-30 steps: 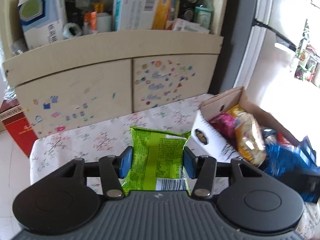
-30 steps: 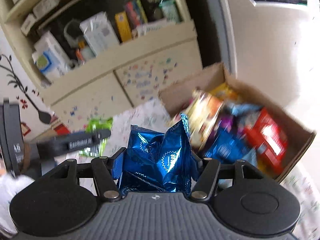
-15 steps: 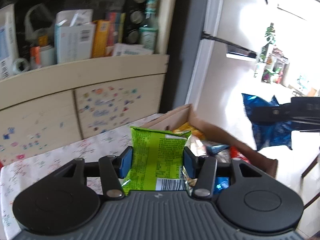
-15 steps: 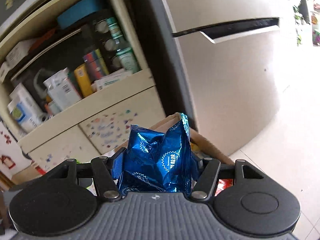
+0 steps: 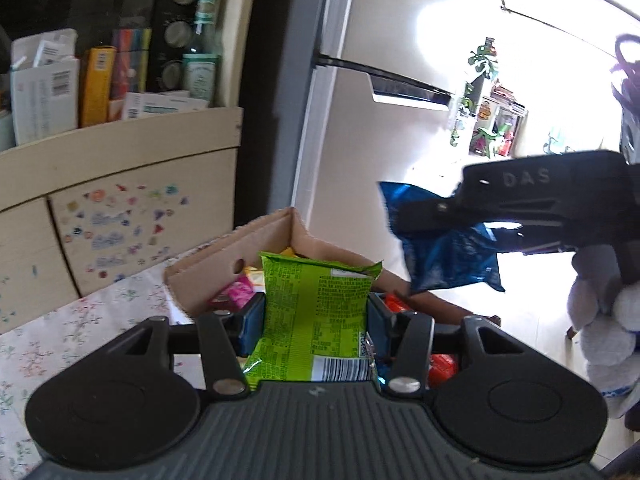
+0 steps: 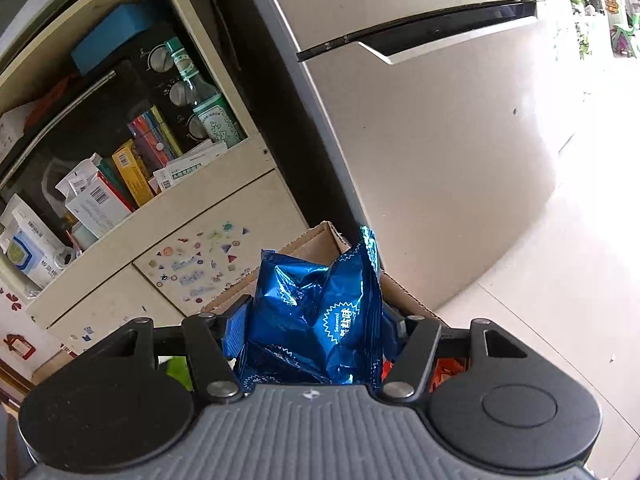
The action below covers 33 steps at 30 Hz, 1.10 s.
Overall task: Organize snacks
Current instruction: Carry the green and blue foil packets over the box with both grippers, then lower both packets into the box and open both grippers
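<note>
A green snack packet (image 5: 314, 316) stands upright between the blue pads of my left gripper (image 5: 314, 322), which is shut on it. Behind it is an open cardboard box (image 5: 224, 256) holding several colourful snack packets. My right gripper (image 6: 314, 326) is shut on a crinkled blue foil snack bag (image 6: 320, 312). That same blue bag (image 5: 444, 252) hangs in the air at the right of the left wrist view, clamped in the right gripper, above the box's right side. A gloved hand (image 5: 604, 320) holds that tool.
A cream shelf unit (image 5: 120, 148) with boxes, a bottle (image 5: 200, 52) and stickered doors stands behind a table with a floral cloth (image 5: 80, 332). A fridge (image 6: 440, 140) stands right of the shelf. Bright tiled floor (image 6: 540, 300) lies to the right.
Both views have swung to the right, from the shelf toward the fridge. The box now lies straight ahead of the left gripper, and the right gripper with the blue bag looms larger at the right.
</note>
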Tool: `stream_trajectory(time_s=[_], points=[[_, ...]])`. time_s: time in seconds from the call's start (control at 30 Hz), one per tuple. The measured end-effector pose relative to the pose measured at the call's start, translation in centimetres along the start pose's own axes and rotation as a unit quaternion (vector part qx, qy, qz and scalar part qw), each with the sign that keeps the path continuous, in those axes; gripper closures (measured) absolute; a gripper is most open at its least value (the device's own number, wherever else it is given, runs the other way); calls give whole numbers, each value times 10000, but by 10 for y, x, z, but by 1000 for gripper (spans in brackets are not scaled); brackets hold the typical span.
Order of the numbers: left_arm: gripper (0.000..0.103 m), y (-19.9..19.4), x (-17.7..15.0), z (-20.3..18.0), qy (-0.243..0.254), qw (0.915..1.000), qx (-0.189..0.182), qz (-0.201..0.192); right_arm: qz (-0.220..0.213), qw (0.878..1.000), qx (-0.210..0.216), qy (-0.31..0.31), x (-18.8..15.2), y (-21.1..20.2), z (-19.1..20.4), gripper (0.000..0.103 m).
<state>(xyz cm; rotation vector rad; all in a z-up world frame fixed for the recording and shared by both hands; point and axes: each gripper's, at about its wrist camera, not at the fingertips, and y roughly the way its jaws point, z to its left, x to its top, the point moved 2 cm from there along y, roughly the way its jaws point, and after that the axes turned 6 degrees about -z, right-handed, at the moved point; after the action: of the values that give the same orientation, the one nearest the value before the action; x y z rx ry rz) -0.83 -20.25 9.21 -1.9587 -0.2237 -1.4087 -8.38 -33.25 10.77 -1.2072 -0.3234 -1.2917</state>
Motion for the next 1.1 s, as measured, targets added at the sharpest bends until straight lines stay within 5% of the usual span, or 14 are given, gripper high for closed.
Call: stream_trajectory(time_s=[0.33,0.47,0.53,0.73,1.1], points=[[52,38,-14,-19,-20,9995,-298,139,55,9998,-191,-39,6,16,-13,34],[27,46,-24,-23,-149,9994,-308,101,334,9994,-92,0,3,30,-17,25],[24,45,-25,-25,-98,9994,-325,105,370,9992,-149,25,2,33,-18,19],[14,35,-20,-31,195,9997,-128,41,301,9992,-60,273,6,28,-23,13],[9,19,-21,-30,273,9964,443,664,298,9992,-199,191,4,20,-16,7]])
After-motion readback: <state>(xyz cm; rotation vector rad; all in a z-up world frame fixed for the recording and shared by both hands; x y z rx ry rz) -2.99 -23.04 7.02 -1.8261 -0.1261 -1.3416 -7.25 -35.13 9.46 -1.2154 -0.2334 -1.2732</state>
